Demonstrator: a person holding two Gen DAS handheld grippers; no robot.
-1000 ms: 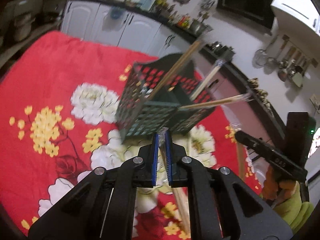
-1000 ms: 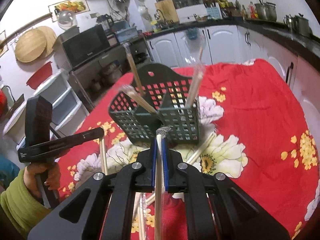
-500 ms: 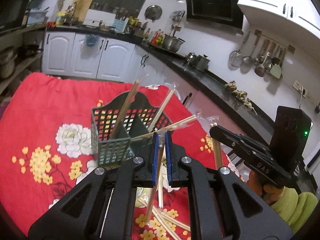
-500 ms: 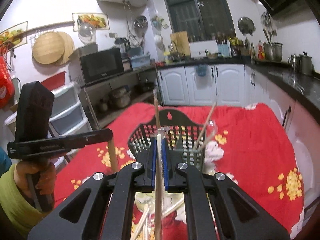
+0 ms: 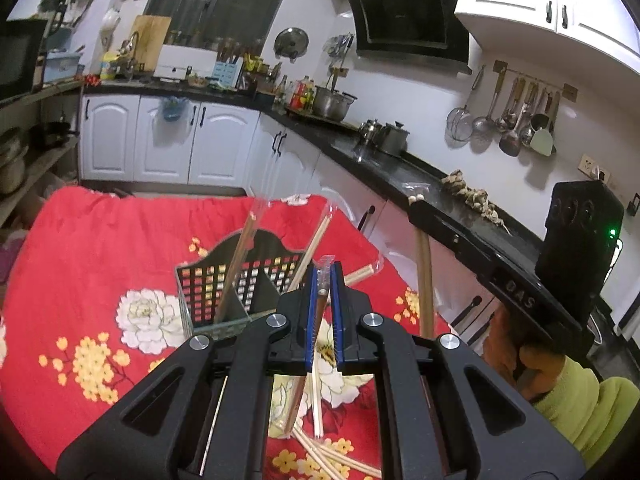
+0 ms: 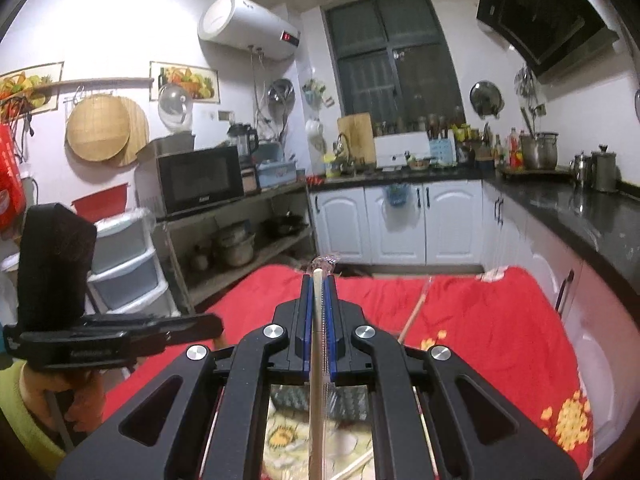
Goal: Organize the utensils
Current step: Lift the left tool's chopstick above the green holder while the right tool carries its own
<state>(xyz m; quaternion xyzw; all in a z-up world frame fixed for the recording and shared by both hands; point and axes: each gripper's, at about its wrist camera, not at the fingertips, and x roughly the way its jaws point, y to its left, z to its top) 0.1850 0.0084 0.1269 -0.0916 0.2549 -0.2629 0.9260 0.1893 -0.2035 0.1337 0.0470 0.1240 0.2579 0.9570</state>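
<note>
My left gripper [image 5: 323,270] is shut on a plastic-wrapped pair of chopsticks [image 5: 316,320] and holds it high above the table. A dark green mesh utensil basket [image 5: 224,292] stands on the red floral tablecloth [image 5: 100,248] just beyond, with wrapped chopsticks [image 5: 240,256] leaning in it. My right gripper [image 6: 319,278] is shut on another wrapped pair of chopsticks [image 6: 317,360], raised upright. The basket [image 6: 352,408] shows only partly under its jaws. Each gripper shows in the other's view: the right gripper [image 5: 416,210], the left gripper [image 6: 212,322].
Several loose wrapped chopsticks [image 5: 320,452] lie on the cloth near the front edge. Kitchen counters [image 5: 400,160] and white cabinets [image 6: 400,224] surround the table. A microwave [image 6: 200,180] stands on shelves at left.
Both grippers have risen and tilted up with their chopsticks. The basket has dropped lower in both views and is almost hidden under the right gripper.
</note>
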